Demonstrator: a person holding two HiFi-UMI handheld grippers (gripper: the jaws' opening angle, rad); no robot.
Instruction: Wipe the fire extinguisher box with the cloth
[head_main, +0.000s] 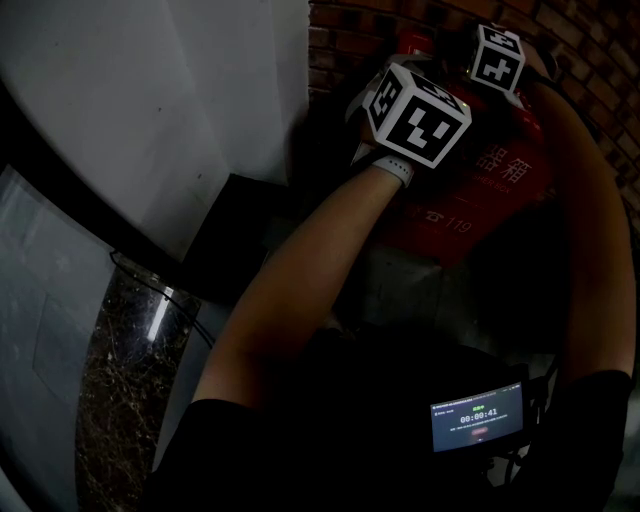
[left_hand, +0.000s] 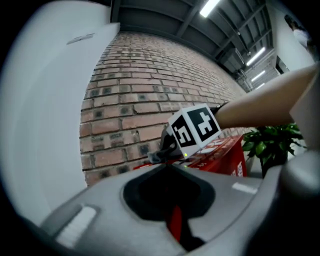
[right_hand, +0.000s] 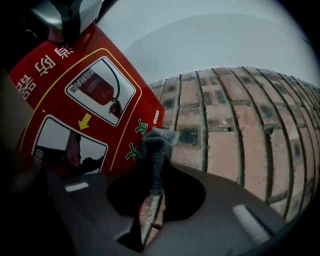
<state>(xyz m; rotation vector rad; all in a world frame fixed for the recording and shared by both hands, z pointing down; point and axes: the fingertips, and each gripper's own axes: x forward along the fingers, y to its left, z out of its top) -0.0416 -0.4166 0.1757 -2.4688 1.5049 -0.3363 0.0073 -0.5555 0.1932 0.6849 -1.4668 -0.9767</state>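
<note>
- Brick wall (right_hand: 235, 125) is shown behind the red fire extinguisher box (right_hand: 75, 90), which is rigid.
- Grey cloth (right_hand: 157, 150), judged soft and light, is pinched bunched in the closed right gripper (right_hand: 150, 195) at the box's edge.
- Left gripper (left_hand: 175, 220) is held closed and empty.

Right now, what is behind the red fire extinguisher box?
A brick wall stands behind the fire extinguisher box. The box covers the stretch directly behind it, so any mounting there cannot be seen.

Brick wall (right_hand: 240, 130), leafy plant (left_hand: 270, 142) — lit screen (head_main: 477, 415)
</note>
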